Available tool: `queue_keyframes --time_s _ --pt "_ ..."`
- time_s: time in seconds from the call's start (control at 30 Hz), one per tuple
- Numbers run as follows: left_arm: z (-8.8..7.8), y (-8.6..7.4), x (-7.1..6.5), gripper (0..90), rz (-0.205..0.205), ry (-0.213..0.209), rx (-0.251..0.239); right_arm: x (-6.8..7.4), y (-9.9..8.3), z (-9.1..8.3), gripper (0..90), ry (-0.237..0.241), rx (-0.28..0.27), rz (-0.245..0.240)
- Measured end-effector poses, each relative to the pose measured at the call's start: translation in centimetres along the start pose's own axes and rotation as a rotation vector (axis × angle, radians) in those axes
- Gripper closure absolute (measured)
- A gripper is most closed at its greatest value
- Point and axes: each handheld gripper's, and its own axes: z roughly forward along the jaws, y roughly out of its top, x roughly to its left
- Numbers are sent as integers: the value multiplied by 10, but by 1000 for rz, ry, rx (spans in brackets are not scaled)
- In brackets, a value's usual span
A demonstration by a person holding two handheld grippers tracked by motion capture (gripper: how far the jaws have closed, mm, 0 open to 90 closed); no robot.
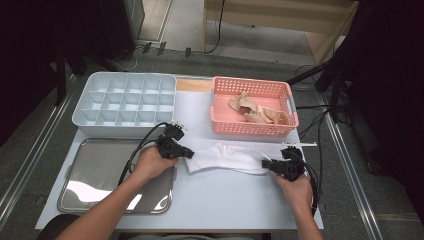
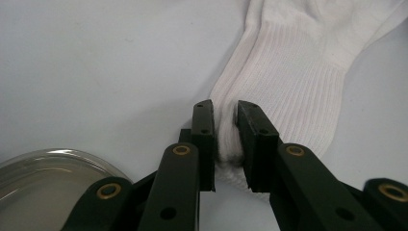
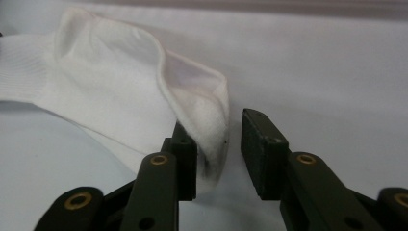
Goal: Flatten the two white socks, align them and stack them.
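On the left, the left gripper (image 1: 186, 151) pinches the ribbed cuff end of the white sock (image 1: 225, 156), and its jaws squeeze the cloth tight between them. The sock lies flat on the white table (image 1: 225, 200), in front of the pink basket (image 1: 252, 129) and to the right of the metal tray (image 1: 100, 172). Its long side runs straight across, from one gripper to the other. On the right, the right gripper (image 1: 267, 164) sits at the toe end. Its jaws are partly open; the toe leans on one pad, with a gap to the other. So the right gripper is nearest the loose end, and I think it must close there next.
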Motion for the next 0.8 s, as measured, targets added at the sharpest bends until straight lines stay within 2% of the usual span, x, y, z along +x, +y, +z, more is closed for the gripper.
queue_keyframes --time_s 0.03,0.17,0.3,0.37,0.47,0.67,0.8 --pt "0 0 0 777 3 2 0 0 1 -3 639 2 -15 -3" --pt "0 -1 0 742 -6 0 -10 0 3 -11 629 1 -63 -2" --pt "-4 -2 -1 696 -7 5 -23 2 4 -15 645 5 -84 -8" --pt "-8 -2 -1 670 8 19 -28 4 5 -16 621 3 -92 -11" --pt "-12 -1 -2 654 2 6 -57 4 6 -17 588 6 -102 -16" --pt "-17 1 -11 670 47 -1 -126 4 6 -12 620 -1 -85 -18" --pt "-18 3 -17 727 41 -39 -171 3 5 -8 616 3 -80 -14"
